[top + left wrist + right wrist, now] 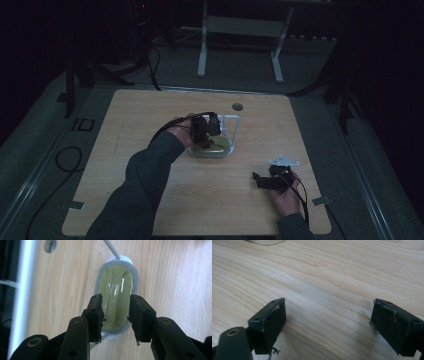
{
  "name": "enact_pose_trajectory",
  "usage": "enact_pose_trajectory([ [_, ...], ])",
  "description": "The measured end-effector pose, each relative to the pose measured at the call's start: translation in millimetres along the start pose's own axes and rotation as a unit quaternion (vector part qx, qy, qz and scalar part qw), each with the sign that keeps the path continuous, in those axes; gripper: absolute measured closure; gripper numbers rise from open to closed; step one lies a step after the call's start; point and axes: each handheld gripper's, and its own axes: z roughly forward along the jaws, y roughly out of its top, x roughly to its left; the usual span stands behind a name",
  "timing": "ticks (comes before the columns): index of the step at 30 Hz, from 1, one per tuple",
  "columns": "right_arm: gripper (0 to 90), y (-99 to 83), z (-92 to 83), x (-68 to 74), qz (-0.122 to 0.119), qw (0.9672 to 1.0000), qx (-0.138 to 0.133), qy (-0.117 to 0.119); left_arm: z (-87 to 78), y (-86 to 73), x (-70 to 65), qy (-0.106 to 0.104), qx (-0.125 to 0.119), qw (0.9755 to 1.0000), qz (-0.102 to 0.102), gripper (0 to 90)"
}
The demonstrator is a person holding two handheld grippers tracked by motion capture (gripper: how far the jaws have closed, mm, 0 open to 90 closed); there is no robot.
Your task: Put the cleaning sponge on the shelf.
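An oval dish (214,149) with a pale rim and a glossy yellow-green inside lies near the middle of the wooden table (140,120). My left gripper (205,142) hangs right over it, pointing down. In the left gripper view the jaws of the left gripper (115,302) stand apart, nothing sits between them, and the dish (116,285) shows through the gap. My right gripper (258,180) rests low near the table's front right; its jaws are spread wide over bare wood in the right gripper view (328,312). The dish's edge (265,242) peeks in at the top of that view.
A white wire frame (231,121) stands just behind the dish, and one of its rods (111,249) reaches the dish's far end. A round cable hole (237,106) is in the table behind it. Dark floor and table legs lie beyond the far edge.
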Motion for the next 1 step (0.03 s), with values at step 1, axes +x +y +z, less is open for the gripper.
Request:
enact_pose_trajectory([
  [1,12.5,0.0,0.0,0.0,0.000,1.0000,0.000,0.000,0.0,0.0,0.0,0.000,0.000,1.0000,0.000,62.9],
])
